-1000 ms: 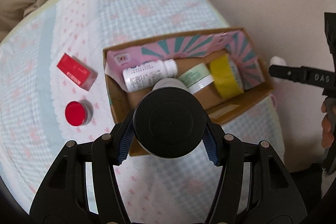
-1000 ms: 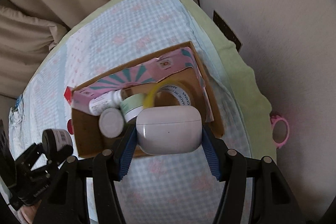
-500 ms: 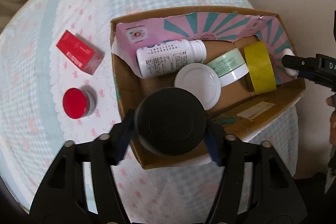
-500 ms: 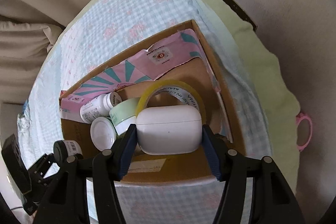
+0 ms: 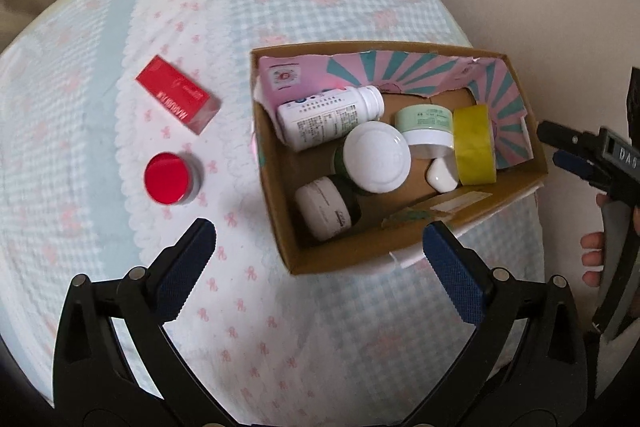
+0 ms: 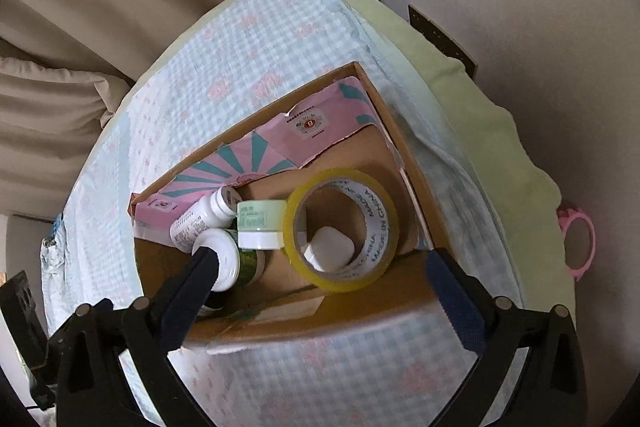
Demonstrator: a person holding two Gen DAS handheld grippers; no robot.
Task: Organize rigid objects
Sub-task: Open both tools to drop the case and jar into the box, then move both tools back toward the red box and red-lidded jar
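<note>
A cardboard box (image 5: 400, 251) (image 6: 320, 323) on the checked tablecloth holds a white pill bottle (image 5: 320, 119), a white-lidded green jar (image 5: 376, 157), a mint jar (image 5: 426, 125), yellow tape (image 5: 474, 143) (image 6: 340, 227), a small dark jar with a white label (image 5: 326, 207) and a white earbud case (image 5: 440, 175) (image 6: 330, 247). My left gripper (image 5: 318, 239) is open and empty above the box's near wall. My right gripper (image 6: 320, 259) is open and empty over the box. A red box (image 5: 178, 99) and a red-lidded jar (image 5: 170, 179) lie on the cloth to the left.
The table's edge drops off right of the box, with a wall beyond. A pink ring-shaped object (image 6: 578, 243) lies at the far right. Beige curtain hangs behind the table. The right gripper also shows in the left wrist view (image 5: 560, 147), beside the box's right wall.
My left gripper has opened and let go of the dark jar, which now lies in the box. My right gripper has opened and dropped the white earbud case into the box by the tape.
</note>
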